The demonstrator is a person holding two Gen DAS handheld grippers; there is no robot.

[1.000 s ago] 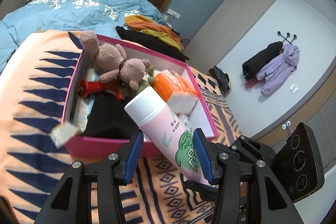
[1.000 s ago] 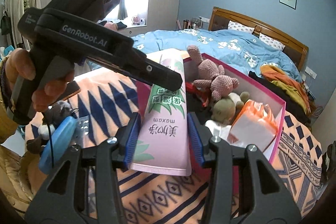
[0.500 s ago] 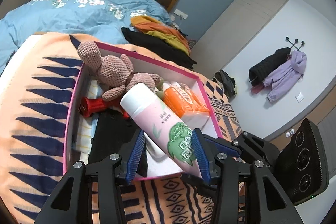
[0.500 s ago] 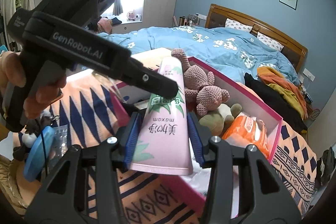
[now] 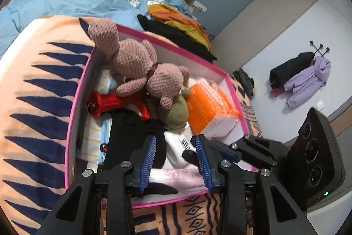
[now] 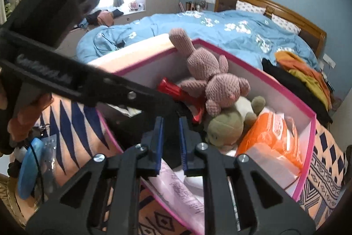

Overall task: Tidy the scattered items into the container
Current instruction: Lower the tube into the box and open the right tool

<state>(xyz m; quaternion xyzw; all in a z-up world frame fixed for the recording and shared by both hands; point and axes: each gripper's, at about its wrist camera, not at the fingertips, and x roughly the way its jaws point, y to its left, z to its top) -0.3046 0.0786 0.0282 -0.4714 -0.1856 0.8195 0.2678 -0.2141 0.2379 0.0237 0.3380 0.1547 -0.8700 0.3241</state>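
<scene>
Bedroom worktop under a patterned orange cloth [image 5: 39,103]: pink tube [image 5: 176,175] lies released in the pink container [image 5: 74,107] at lower centre, both left tool [image 5: 176,160] and right tool [image 6: 170,142] closing empty, next fetching the remaining scattered items.

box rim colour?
Bright pink rim on the box, white inside walls. Shows best in the left wrist view.

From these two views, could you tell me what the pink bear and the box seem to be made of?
Pink bear: crocheted or knitted yarn, matte, judging by its bumpy stitch texture. Box: probably cardboard, with thin, stiff, flat walls, smooth white inside, pink outside and along the rim.
</scene>
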